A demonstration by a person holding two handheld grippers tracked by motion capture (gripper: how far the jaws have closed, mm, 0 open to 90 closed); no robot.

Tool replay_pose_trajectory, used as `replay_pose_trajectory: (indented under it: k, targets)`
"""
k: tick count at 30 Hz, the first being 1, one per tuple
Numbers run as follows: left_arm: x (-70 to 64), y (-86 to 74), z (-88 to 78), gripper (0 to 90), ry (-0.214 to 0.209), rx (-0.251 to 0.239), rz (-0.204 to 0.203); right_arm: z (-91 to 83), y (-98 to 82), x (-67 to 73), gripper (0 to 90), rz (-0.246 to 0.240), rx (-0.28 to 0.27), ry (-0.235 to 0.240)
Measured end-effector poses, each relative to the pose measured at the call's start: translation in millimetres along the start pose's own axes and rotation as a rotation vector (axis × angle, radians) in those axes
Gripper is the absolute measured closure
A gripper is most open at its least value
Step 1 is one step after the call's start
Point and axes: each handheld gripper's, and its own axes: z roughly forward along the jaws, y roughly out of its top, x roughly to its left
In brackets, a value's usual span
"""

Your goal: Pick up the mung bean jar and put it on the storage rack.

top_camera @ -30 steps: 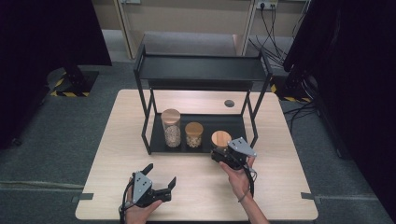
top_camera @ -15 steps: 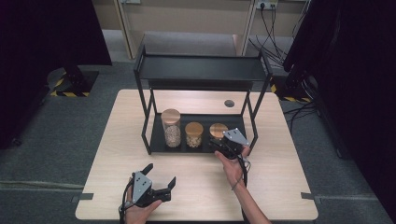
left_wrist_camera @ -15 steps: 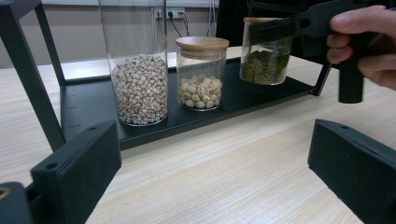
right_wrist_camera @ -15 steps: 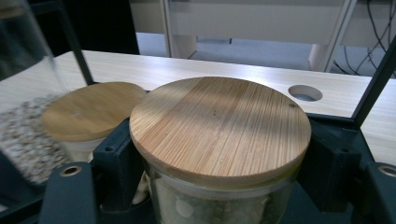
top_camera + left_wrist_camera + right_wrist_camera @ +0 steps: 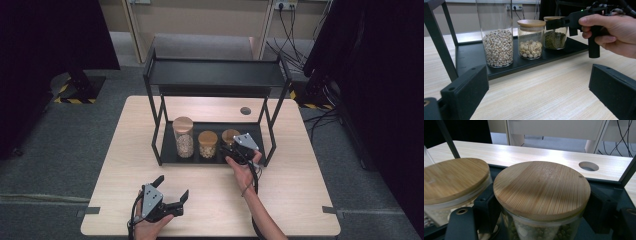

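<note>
Right gripper view: right gripper (image 5: 541,220) has both black jaws clamped on the glass wall of the green-bean jar (image 5: 541,195), just under its round bamboo lid, slatted grain, matte. Jar is a clear cylinder holding small green beans. It stands on the black metal shelf tray (image 5: 604,186), at the right end of a row. Just beside it, the lotus-seed jar (image 5: 454,180), same bamboo lid, round white seeds inside; the near jaw sits in the narrow gap between the two jars. In the left gripper view, a tall glass jar (image 5: 497,37) of pale grains comes next in the row, and a black shelf leg (image 5: 447,47) stands in front. Pale wood-grain table (image 5: 300,185) has a round cable hole (image 5: 245,110). Left gripper (image 5: 170,192) rests near the table's front edge, well apart, jaws spread wide, nothing between.
</note>
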Motion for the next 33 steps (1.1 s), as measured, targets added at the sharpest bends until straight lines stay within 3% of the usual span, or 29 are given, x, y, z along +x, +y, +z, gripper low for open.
replay_pose_trajectory:
  k: [10,13,16,22,33]
  targets:
    - [-0.5,-0.1,0.1,2.0,-0.001,0.001,0.002,5.0,-5.7,-2.2,25.2,0.011,-0.005,0.001]
    - [-0.7,-0.1,-0.2,2.0,0.0,-0.001,0.003,3.9,-6.0,-4.1,20.5,0.002,0.001,0.016]
    - [-0.9,-0.1,-0.5,2.0,0.001,-0.003,0.002,-0.6,-6.5,-1.0,14.3,0.014,-0.01,-0.008]
    - [-0.8,0.0,-0.1,2.0,0.0,0.0,0.004,-12.7,-7.5,-5.2,6.3,0.035,-0.022,0.006]
    - [-1.0,-0.1,0.1,2.0,0.001,0.0,0.004,-37.7,-3.9,-5.9,3.0,0.041,-0.051,0.039]
